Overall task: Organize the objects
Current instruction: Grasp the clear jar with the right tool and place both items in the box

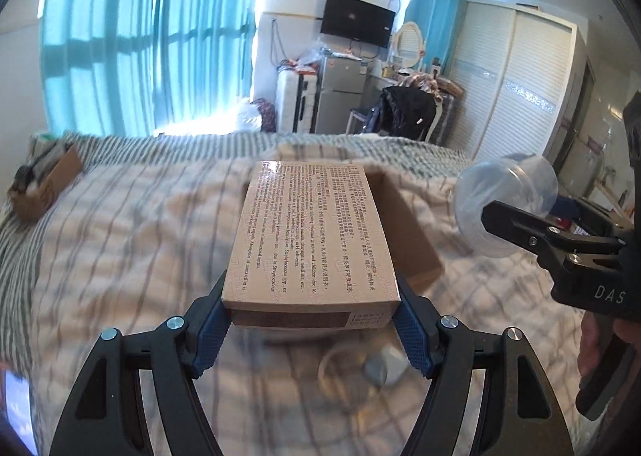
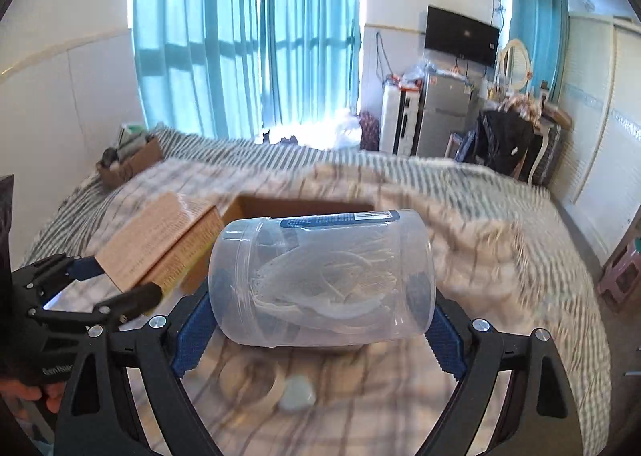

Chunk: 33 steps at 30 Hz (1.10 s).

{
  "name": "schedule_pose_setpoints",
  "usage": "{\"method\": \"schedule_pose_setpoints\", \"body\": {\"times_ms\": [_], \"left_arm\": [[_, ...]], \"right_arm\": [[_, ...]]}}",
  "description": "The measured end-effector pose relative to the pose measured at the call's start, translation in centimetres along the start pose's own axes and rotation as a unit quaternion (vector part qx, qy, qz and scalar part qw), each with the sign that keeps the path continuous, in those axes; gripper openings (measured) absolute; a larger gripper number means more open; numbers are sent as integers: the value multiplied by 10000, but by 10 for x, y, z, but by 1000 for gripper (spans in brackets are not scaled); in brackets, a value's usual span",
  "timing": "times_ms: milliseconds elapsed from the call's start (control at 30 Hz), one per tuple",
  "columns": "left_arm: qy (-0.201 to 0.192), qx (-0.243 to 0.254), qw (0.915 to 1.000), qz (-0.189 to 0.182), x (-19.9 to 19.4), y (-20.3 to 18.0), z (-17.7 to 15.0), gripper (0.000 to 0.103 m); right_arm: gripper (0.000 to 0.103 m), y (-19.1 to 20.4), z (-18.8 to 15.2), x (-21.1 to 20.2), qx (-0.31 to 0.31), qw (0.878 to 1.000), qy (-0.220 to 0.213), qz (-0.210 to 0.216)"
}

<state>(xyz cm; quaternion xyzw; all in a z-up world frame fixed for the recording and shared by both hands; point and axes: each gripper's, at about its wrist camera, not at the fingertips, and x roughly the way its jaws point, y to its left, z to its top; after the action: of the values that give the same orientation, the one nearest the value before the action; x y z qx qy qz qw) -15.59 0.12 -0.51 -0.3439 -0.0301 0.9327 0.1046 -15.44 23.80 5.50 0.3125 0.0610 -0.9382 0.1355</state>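
The left gripper (image 1: 311,320) is clamped on a flat tan medicine box (image 1: 310,234). Its blue pads (image 1: 210,330) press on the two sides of the box at the near end. The box is held up in the air, flat side up, with small print on top. It points toward 12 o'clock in the left wrist view.

The right gripper (image 2: 320,320) is clamped on a clear plastic jar (image 2: 322,280). The jar lies on its side between the pads. It has a dark blue label (image 2: 340,219) along its top, and thin clear things are curled up inside. In the left wrist view the jar (image 1: 506,203) is at 3 o'clock, well apart from the medicine box.

Under both grippers is a bed (image 1: 120,240) with a striped and checked blanket. An open cardboard box (image 2: 296,204) sits on the bed just past the jar, at 12 o'clock in the right wrist view. The medicine box is at 9 o'clock there, near the cardboard box's left side.

A small pale object (image 2: 297,398) and a see-through ring (image 2: 248,380) lie on the blanket at 6 o'clock, below the jar. They are blurry. Another brown box (image 1: 44,185) with stuff in it sits far off at 9 o'clock on the bed.
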Motion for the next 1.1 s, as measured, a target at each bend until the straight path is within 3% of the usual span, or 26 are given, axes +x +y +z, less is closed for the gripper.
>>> {"method": "schedule_pose_setpoints", "body": {"times_ms": [167,300,467,633,800,867,900,1100], "left_arm": [[38,178,9998,17,41,-8,32,75],[222,47,9997,48,86,0,39,75],[442,47,9990,18,129,9,25,75],[524,-2,9985,-125,146,18,11,75],[558,74,9984,-99,147,16,10,77],[556,40,9984,-31,141,13,10,97],[549,-24,9985,89,135,13,10,101],[416,-99,9989,178,91,6,9,102]], "right_arm": [[90,-16,36,34,89,9999,-35,103],[90,-22,52,76,61,9999,97,92],[90,-28,46,137,205,9988,371,244],[90,-29,29,173,286,9972,552,418],[91,-34,29,167,355,9974,397,478],[91,-35,32,156,248,9980,369,439],[91,-35,33,146,199,9988,289,351],[91,-38,37,89,144,9995,143,234]]}}
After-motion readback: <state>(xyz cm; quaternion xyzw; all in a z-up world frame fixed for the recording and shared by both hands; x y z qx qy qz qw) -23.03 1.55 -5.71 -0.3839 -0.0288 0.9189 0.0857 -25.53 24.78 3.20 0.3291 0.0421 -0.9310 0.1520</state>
